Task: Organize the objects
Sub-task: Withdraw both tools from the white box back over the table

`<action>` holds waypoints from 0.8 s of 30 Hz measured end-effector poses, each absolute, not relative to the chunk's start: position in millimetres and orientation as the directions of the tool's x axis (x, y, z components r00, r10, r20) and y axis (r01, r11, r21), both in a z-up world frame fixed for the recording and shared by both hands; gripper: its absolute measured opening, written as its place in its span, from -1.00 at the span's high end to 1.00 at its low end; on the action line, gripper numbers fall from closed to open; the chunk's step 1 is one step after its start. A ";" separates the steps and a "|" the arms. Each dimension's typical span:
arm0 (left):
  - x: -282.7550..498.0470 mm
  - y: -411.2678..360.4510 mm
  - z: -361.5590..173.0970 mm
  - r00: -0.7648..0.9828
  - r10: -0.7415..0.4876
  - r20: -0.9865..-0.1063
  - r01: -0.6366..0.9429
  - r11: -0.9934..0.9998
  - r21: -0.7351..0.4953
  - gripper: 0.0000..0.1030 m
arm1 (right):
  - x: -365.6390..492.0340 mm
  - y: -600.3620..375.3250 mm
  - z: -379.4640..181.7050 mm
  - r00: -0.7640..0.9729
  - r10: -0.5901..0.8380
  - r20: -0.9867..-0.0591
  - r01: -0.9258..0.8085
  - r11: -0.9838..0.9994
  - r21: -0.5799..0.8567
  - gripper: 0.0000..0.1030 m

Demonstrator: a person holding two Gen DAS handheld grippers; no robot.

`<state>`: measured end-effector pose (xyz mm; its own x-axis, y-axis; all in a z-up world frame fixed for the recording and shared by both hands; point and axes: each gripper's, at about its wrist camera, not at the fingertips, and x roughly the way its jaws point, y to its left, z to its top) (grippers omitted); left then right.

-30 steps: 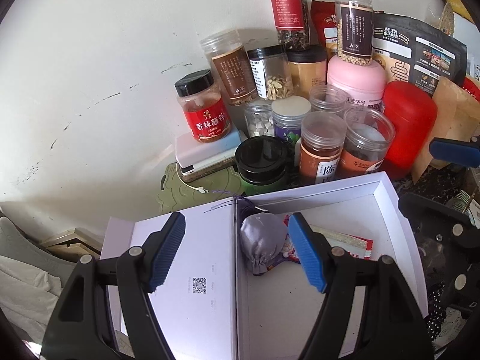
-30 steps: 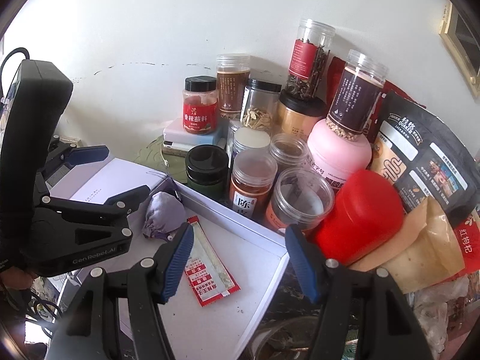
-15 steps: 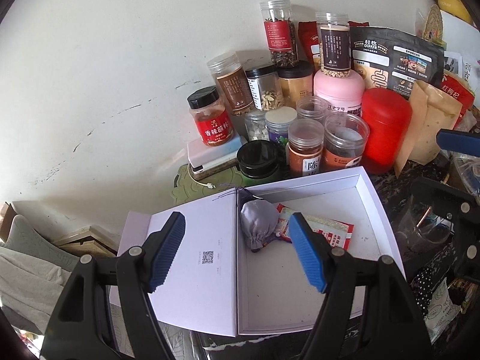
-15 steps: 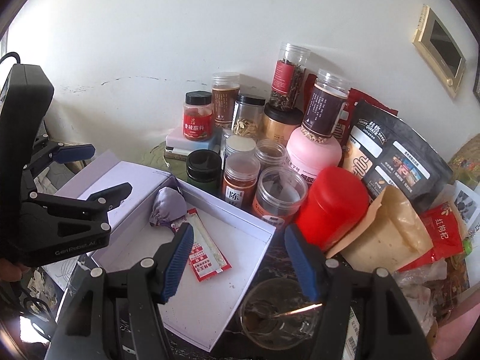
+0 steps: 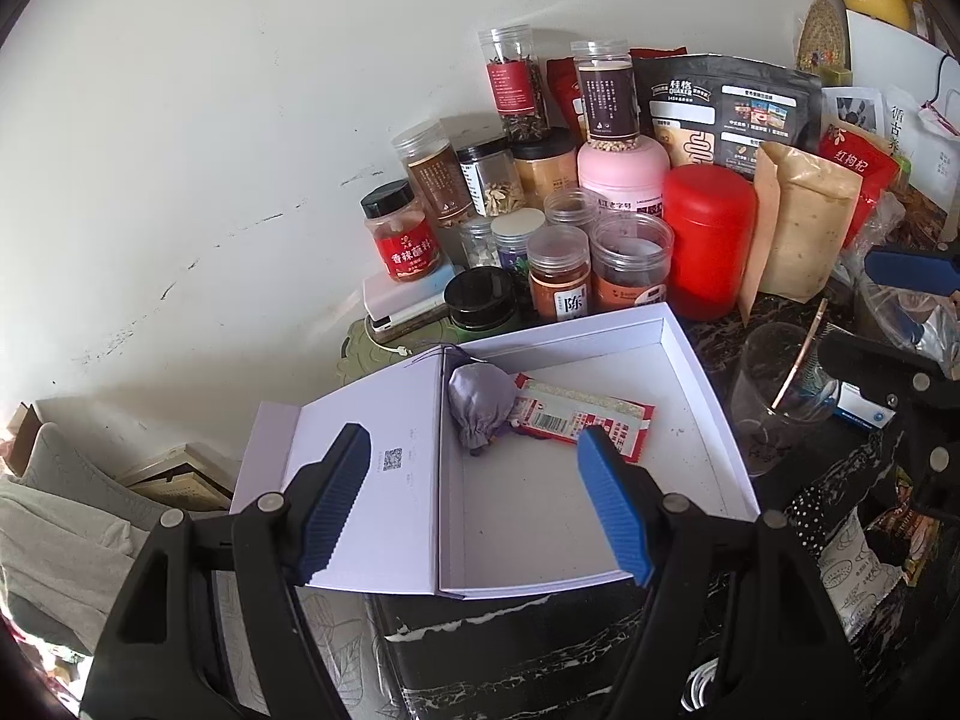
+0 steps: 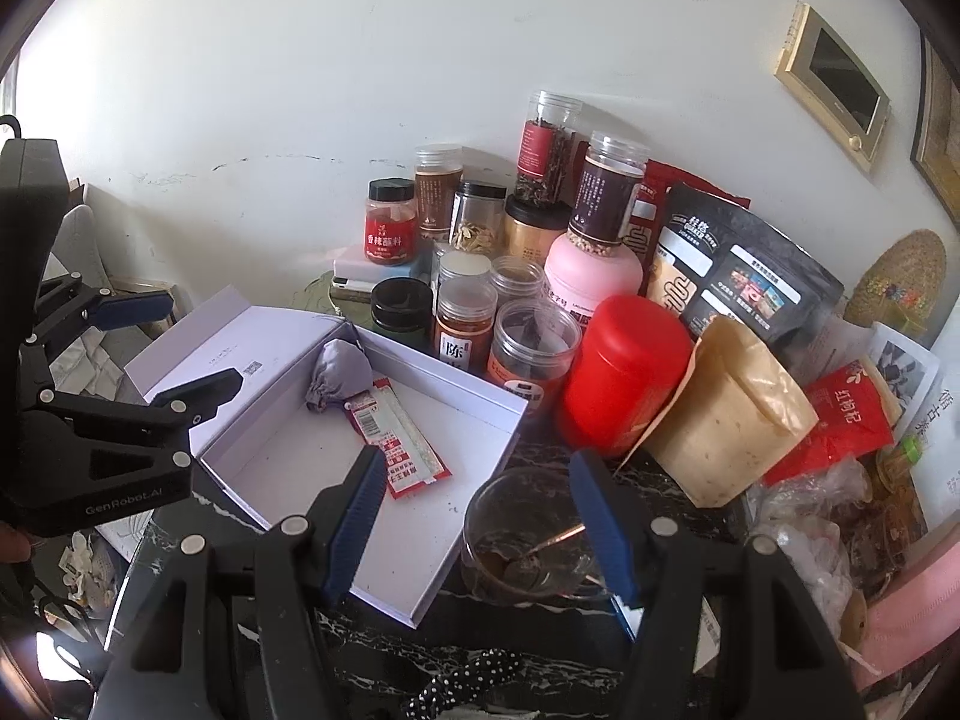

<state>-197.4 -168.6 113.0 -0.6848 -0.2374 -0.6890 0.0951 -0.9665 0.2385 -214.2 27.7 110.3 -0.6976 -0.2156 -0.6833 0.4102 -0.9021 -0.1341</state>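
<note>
Showing only rightward: wall frame

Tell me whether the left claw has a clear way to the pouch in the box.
Probably yes: the left claw is open and empty, the box has no lid over it, and the pouch lies uncovered beside the sachet.

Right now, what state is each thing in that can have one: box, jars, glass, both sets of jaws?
White box: lid open, pouch and sachet inside.
Cloth pouch: drawn shut.
Red canister: lidded, upright.
Black-lidded jar: closed.
Glass: upright, a thin stick inside.
Left gripper: jaws open, empty.
Right gripper: jaws open, empty.
</note>
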 end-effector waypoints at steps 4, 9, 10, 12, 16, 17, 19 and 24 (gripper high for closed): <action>-178.3 -157.1 117.4 -0.692 -0.241 -0.680 0.092 -0.965 0.247 -0.37 | -198.9 40.7 106.4 -0.687 -0.217 -0.693 0.402 -0.909 -0.113 -0.24; -155.7 -140.6 118.6 -0.696 -0.226 -0.681 0.069 -0.966 0.251 -0.37 | -177.2 55.3 102.0 -0.688 -0.206 -0.696 0.387 -0.915 -0.112 -0.24; -151.3 -137.6 118.1 -0.696 -0.218 -0.684 0.062 -0.968 0.245 -0.38 | -173.0 57.8 101.3 -0.688 -0.204 -0.696 0.384 -0.917 -0.111 -0.24; -143.0 -131.0 116.2 -0.696 -0.205 -0.688 0.051 -0.970 0.237 -0.38 | -163.3 64.2 99.4 -0.685 -0.208 -0.699 0.382 -0.919 -0.101 -0.24; -126.3 -118.9 110.1 -0.696 -0.184 -0.694 0.039 -0.975 0.220 -0.38 | -145.2 73.7 95.5 -0.683 -0.205 -0.701 0.377 -0.921 -0.098 -0.24; -124.2 -117.0 108.1 -0.694 -0.181 -0.697 0.036 -0.975 0.217 -0.38 | -140.0 76.6 94.2 -0.682 -0.202 -0.702 0.375 -0.922 -0.098 -0.24; -118.0 -110.3 104.3 -0.690 -0.172 -0.703 0.030 -0.977 0.210 -0.38 | -132.6 81.4 92.4 -0.682 -0.200 -0.703 0.371 -0.923 -0.097 -0.24; -103.7 -93.0 95.0 -0.686 -0.140 -0.714 0.004 -0.982 0.189 -0.38 | -113.7 94.7 85.3 -0.675 -0.205 -0.709 0.362 -0.929 -0.076 -0.24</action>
<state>-103.7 -93.0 95.0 -0.6861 -0.1405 -0.7138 0.0042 -0.9819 0.1892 -113.7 94.7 85.3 -0.6750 -0.2048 -0.7088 0.3618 -0.9291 -0.0760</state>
